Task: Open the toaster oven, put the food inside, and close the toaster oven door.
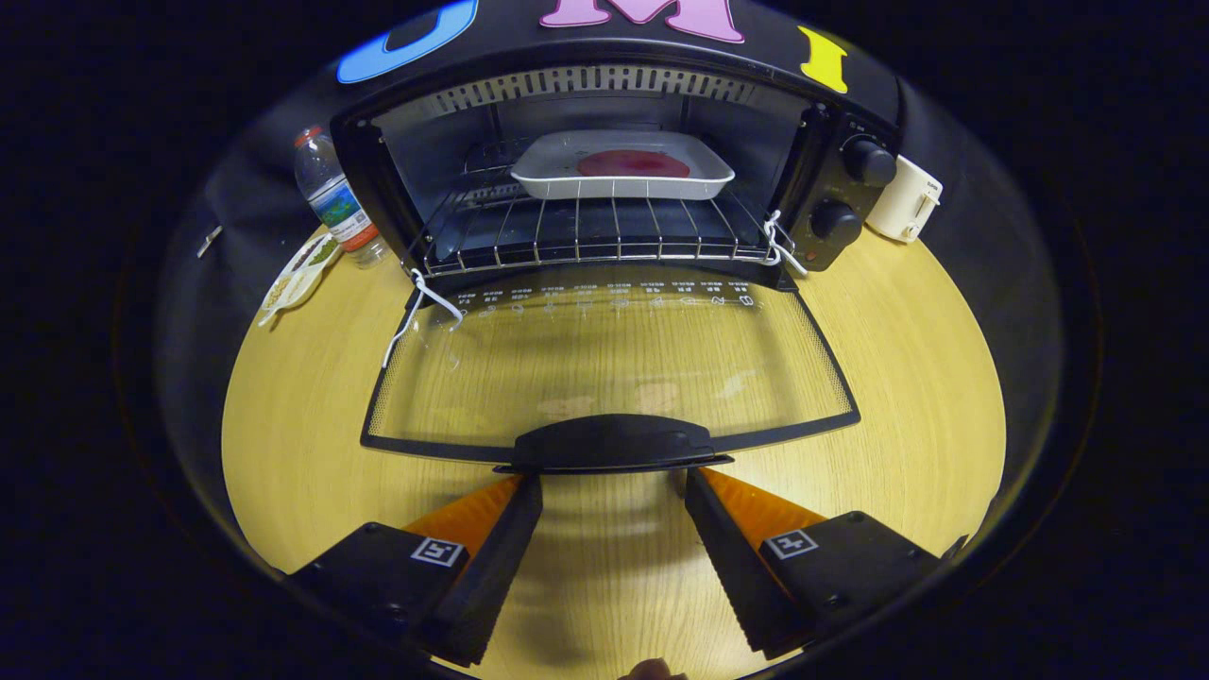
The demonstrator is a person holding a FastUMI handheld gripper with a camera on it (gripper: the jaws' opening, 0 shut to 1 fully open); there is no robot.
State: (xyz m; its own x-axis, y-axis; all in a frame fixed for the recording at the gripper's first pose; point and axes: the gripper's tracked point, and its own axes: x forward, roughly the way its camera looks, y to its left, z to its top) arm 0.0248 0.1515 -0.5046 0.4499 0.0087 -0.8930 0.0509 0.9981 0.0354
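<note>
The gripper (614, 482) is held with its fingers spread apart, gripping nothing, its tips at the handle (612, 442) of the lowered glass door (604, 364), apparently for lifting it shut. At twelve o'clock beyond, the food (633, 163) is seen in a white tray (619, 179) on the toaster oven (614, 170) rack, already loaded.

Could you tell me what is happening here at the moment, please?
A person is working a handheld gripper at a toaster oven on a wooden table. The glass door lies folded down and open, and a white tray with the food sits on the rack inside. The jaws are open, their tips right at the door handle, not gripping it. The door is not yet closed.
</note>
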